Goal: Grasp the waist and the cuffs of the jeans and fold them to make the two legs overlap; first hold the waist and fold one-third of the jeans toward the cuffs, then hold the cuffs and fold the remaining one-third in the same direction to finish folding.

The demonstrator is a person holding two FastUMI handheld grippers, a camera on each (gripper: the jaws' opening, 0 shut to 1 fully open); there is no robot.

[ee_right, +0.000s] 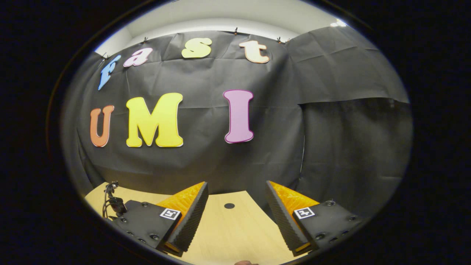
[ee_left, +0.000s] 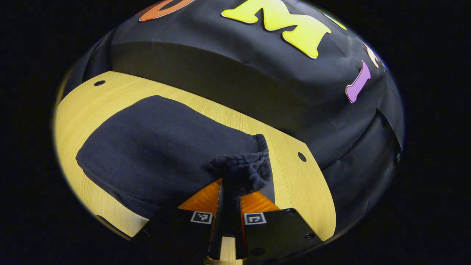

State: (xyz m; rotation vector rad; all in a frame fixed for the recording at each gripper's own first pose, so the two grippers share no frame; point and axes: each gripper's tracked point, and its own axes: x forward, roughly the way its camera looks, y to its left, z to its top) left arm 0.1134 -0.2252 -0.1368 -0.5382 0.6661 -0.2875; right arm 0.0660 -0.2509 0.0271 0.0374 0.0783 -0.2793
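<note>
There was one pair of jeans (ee_left: 158,147), one worktop (ee_left: 110,92) with two holes in the left gripper view, and two claws.

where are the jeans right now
In the left gripper view, the jeans lie folded on the wooden table, one bunched corner pinched in the left gripper.

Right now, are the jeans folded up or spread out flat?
Folded. The jeans lie as one compact bundle on the table, with layers stacked at the near edge. The left hand-held gripper pinches a bunched corner.
</note>
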